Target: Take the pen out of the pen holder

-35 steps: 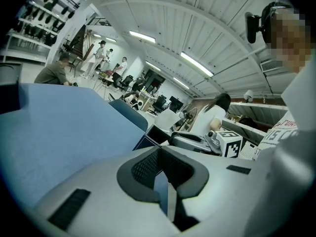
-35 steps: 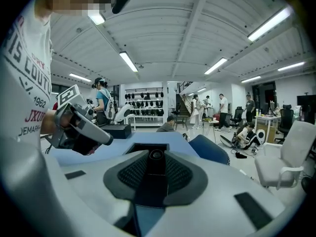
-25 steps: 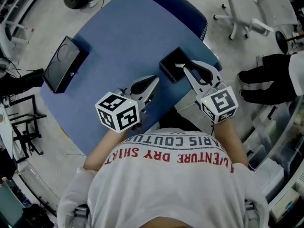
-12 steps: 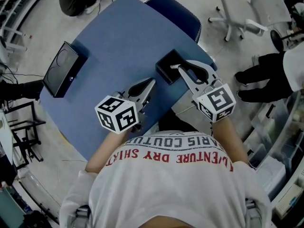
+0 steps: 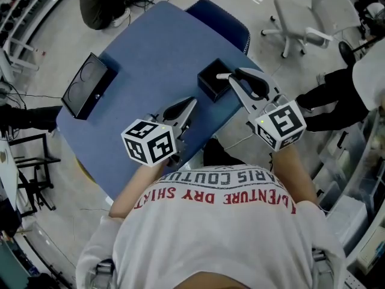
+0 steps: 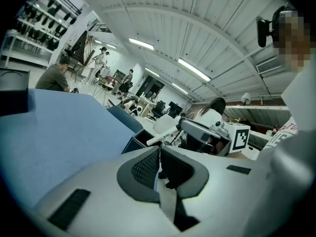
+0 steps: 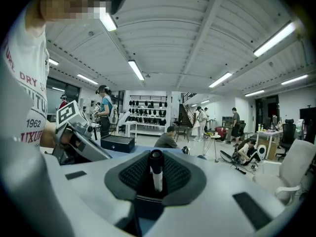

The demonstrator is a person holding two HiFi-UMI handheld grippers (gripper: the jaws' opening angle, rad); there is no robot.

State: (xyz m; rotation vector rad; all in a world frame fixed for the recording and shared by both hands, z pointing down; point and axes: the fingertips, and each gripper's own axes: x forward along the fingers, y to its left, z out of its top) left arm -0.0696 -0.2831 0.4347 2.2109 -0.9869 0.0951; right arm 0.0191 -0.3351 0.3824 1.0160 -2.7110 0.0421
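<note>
Blue table (image 5: 150,53) edge: pen holder (image 5: 210,84); right gripper (image 5: 232,79) jaws clamp pen (image 5: 223,76).

Blue table (image 5: 144,59): pen holder (image 5: 212,82) (near right edge), black box (image 5: 86,86).

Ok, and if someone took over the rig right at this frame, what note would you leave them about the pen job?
Right gripper: shut on the pen, which stands upright between its jaws, over the pen holder near the right edge of the blue table.
Left gripper: shut, nothing in it, over the table just short of the holder.
Done: the pen is gripped and raised. Its lower end looks level with the holder's opening or just above it; I cannot tell if it is fully clear.
Left: bring the pen fully clear of the holder.
</note>
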